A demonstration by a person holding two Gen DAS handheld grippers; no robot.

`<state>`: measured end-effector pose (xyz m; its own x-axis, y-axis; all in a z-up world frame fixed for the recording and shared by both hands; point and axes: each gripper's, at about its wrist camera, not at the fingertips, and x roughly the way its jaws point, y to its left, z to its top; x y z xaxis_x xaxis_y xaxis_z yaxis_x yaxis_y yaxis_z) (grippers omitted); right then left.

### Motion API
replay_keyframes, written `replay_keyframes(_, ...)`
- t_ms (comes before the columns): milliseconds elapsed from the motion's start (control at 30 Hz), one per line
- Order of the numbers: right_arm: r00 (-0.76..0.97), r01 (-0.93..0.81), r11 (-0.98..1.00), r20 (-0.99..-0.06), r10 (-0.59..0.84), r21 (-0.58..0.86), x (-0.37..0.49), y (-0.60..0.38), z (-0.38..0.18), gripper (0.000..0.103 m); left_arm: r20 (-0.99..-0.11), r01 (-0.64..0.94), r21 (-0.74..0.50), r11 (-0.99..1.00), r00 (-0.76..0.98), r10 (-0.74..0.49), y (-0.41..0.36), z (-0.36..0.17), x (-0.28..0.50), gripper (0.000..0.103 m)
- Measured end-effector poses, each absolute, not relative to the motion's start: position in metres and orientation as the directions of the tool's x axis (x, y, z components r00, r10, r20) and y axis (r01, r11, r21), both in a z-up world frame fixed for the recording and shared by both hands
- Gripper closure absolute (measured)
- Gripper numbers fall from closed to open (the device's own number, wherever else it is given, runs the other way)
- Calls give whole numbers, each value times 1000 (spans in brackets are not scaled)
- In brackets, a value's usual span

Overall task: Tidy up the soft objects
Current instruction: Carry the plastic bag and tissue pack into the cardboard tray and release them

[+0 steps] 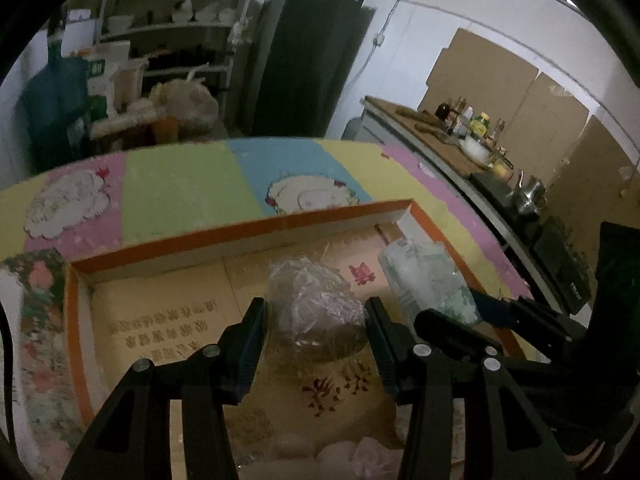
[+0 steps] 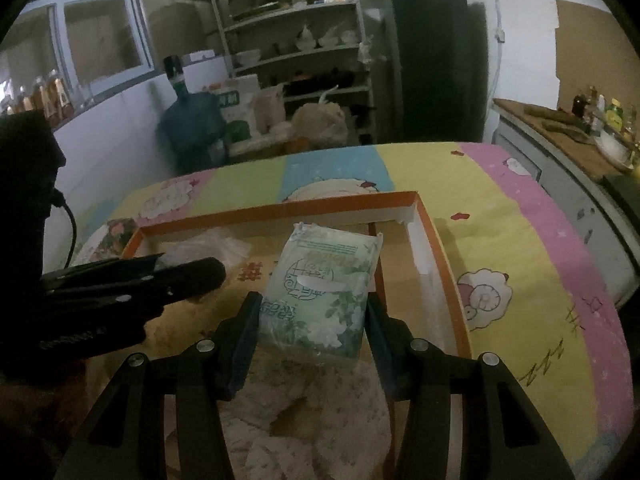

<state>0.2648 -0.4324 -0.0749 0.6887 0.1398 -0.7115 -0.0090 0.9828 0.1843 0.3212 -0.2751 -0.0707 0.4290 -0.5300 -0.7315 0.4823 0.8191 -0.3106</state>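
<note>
- Your left gripper (image 1: 316, 322) is clamped on a rounded brownish bundle wrapped in crinkled clear plastic (image 1: 316, 312); both pads press its sides. The bundle's longer axis runs away from you, toward the far wall of the tray.
- Your right gripper (image 2: 312, 320) grips a soft rectangular pack in pale green floral plastic (image 2: 320, 288). Its long axis also points away from you, leaning slightly right, with the far end raised toward the tray's back corner.
- Both things sit within the outline of a shallow orange-rimmed cardboard tray (image 1: 240, 230), which lies on a desk covered with a pastel striped cloth printed with cartoon sheep (image 2: 500, 240). Whether they touch the tray floor, you cannot tell.
- The pack is near the tray's right wall; the bundle sits around the middle, just left of the pack.
- The tray floor to the left of the bundle is bare brown card with printed characters, leaving open room there.
- On the right side, the cloth beyond the tray's rim is uncluttered up to the desk edge.
- A floral-patterned box (image 2: 116, 234) rests just outside the tray's far left corner.
</note>
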Motion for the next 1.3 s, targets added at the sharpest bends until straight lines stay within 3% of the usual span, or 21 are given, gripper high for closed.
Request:
replay_keyframes(267,652,-3,984,-745,137,179,271,-434,-86,48,-755,476,-314,821,399,-520,-278,-77,323,49)
replay_keyframes(500,652,0,984,-746,137,181,272,-433,-89,45,-743,445,-324,835,427,-516,-272,-71,321,39)
replay_keyframes(700,657,4,985,-742,129,175,270,-433,-87,38,-688,461,-340,820,473,-551,-263,-57,309,23)
replay_keyframes(1300,727,38,987,-682,78,153,230,-417,-57,35,-603,480,-247,842,604,-521,-241,-13,262,22)
